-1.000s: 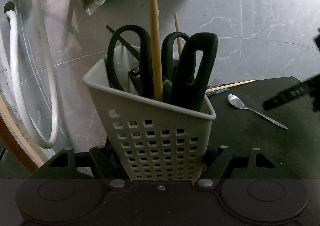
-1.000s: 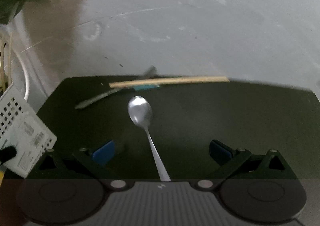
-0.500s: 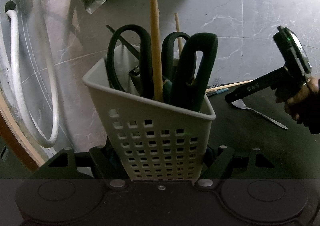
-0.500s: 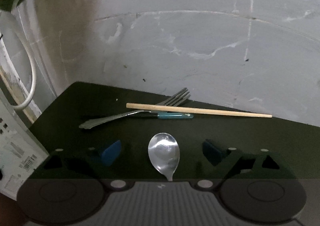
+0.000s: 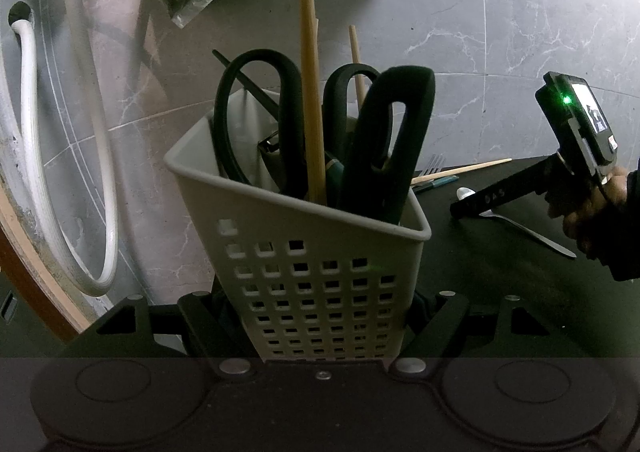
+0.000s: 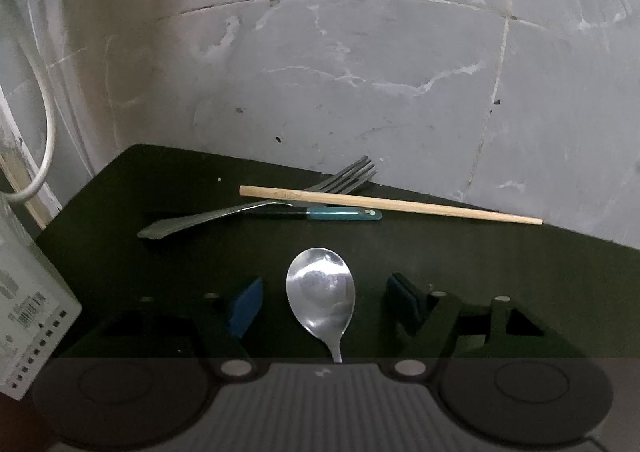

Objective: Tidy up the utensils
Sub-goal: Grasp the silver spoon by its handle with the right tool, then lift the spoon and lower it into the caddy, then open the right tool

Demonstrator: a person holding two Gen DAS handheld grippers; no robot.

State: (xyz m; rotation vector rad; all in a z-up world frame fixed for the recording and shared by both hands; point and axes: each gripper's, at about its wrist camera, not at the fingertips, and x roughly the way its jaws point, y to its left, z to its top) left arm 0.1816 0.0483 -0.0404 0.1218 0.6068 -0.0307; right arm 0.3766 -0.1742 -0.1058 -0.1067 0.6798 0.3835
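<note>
1. Moved in over spoon (image 6: 321,292) since earlier; right tool (image 6: 322,302) closing, pads astride the bowl, not touching.
2. Left tool (image 5: 320,316) clamped on caddy (image 5: 304,252).
3. Pickup step: next, pinch spoon off table (image 6: 520,284), carry to caddy.

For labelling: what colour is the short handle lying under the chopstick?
Teal handle, clearest in the right wrist view, beneath the chopstick.

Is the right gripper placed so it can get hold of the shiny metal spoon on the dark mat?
Probably yes. The metal spoon lies between the closing jaws of the right gripper, nothing blocking. The pads do not touch it yet, and the wooden chopstick and fork lie farther off on the dark mat.
</note>
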